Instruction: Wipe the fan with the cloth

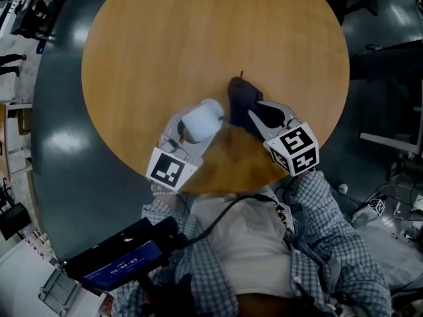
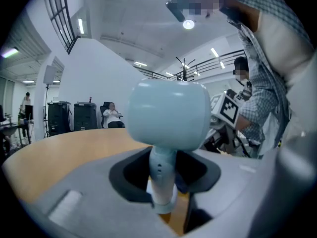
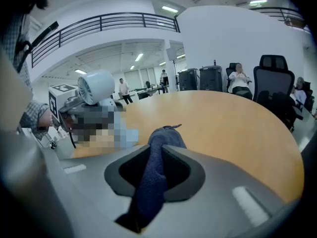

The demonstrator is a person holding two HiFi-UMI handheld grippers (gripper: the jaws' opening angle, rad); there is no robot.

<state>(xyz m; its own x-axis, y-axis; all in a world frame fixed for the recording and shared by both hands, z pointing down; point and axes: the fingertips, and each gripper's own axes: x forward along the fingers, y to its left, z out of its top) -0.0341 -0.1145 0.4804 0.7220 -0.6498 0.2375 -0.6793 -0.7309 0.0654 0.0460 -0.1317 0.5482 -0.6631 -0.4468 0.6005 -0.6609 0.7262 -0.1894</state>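
A round wooden table [image 1: 198, 38] fills the head view, its near edge against the person's checked shirt [image 1: 330, 243]. A black device with a lit screen [image 1: 122, 259] sits low beside the person, and only this view shows it.

The left gripper [image 1: 193, 132] holds the handheld fan [image 1: 201, 119] over the table's near edge. Its jaws pinch the slim handle, and in the left gripper view the pale blue head stands upright above the pads and blocks most of the room. Black cases [image 2: 72, 115] show beyond the table there.

Just beside it, the right gripper [image 1: 259, 119] has its jaws clamped on the dark blue cloth [image 1: 241, 98], which bunches out ahead of the fingertips. Only the right gripper view shows the fan's grille face, an office chair [image 3: 274, 78] and a balcony railing [image 3: 109, 21].
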